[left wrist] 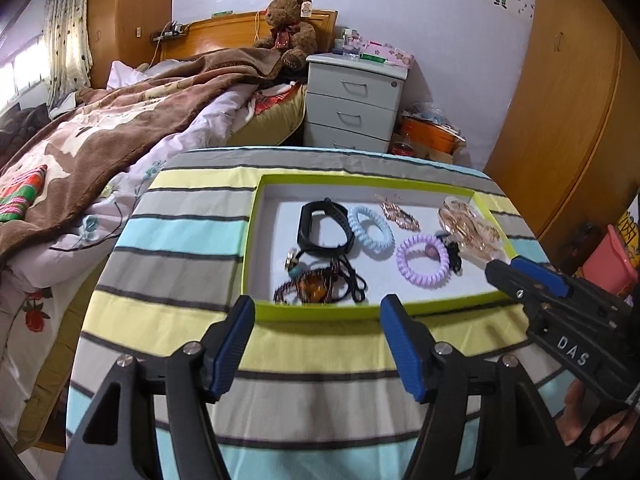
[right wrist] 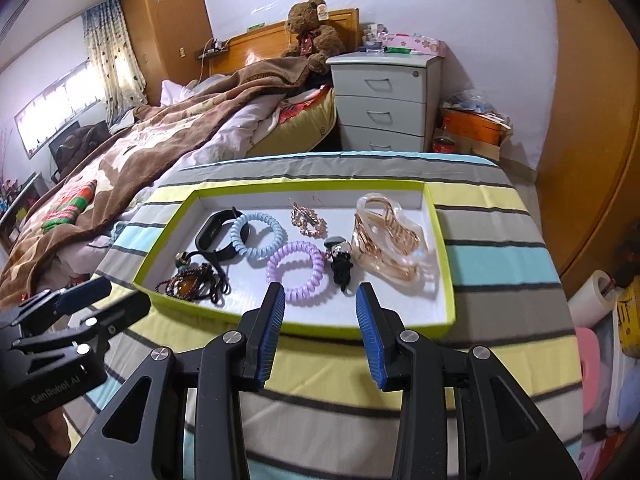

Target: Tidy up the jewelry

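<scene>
Beside a bed, on a striped cloth (right wrist: 492, 240), the green tray (right wrist: 450, 312) holds the jewelry (right wrist: 390, 236), while the left gripper (left wrist: 318, 312) gapes wide and the right gripper (right wrist: 320, 300) narrower, both empty, so a careless reach could snag the tangled necklace (left wrist: 316, 284).

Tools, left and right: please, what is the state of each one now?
Left tool: open, holding nothing.
Right tool: open, holding nothing.
</scene>
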Motion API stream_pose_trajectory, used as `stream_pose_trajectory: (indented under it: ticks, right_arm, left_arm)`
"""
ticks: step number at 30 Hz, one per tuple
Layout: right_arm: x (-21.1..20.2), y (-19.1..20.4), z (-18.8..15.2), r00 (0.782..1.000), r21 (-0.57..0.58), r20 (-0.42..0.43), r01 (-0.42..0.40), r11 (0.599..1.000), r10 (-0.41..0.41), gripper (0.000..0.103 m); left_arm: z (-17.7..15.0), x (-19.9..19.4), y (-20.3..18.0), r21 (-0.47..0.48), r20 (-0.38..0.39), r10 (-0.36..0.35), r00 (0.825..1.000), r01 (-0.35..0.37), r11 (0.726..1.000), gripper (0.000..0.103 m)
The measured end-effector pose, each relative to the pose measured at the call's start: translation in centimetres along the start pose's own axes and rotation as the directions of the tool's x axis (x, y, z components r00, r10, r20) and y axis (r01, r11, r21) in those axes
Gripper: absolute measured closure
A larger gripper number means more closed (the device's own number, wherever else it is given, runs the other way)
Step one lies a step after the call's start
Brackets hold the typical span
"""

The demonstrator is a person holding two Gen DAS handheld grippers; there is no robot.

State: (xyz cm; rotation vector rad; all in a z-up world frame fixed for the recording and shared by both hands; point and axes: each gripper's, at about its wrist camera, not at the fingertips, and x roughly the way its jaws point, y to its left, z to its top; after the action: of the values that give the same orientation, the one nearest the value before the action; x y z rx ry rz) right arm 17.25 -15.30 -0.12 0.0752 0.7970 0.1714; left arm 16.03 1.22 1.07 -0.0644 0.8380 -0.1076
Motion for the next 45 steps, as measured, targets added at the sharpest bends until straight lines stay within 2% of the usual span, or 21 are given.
stream_pose_trajectory:
  ticks: [1,4,14,21,45]
  right_arm:
    - [-0.4,0.1,-0.3,1.0,0.0,0.005,0.003,1.0,-0.003,0.064]
    - [-1.6,0.4,-1.1,1.0,-0.007,0.023,0.02,1.0,-0.02,0.051]
    - [-3.6,1.1,-3.3,0.999,0.012,0.034,0.029,1.0,-0.029,0.051]
    - [-4.4,1.0,-4.1,0.998,0.023,0.045,0.041,0.999,-0.042,0.051]
    - [-4.9,0.9,-4.3,0.998,0.034,0.05,0.045,0.998,-0.046,0.051]
  left_arm:
    - [-0.3,-0.1,0.0,-0.001,-0.005,-0.004,1.0,0.004,1.0,0.034]
    - [-1.3,-0.7,-0.2,0.0,0.002,0.01,1.0,-0.01,1.0,0.034]
    - [-3.0,-2.3,-0.8,0.019,0.019,0.06,0.998,-0.061,0.998,0.03]
    - [-3.6,-2.7,-1.2,0.008,0.005,0.037,0.999,-0.037,0.999,0.028]
    - [-4.2,-2.6,-1.2,-0.002,-0.016,0.059,0.998,-0.059,0.998,0.025]
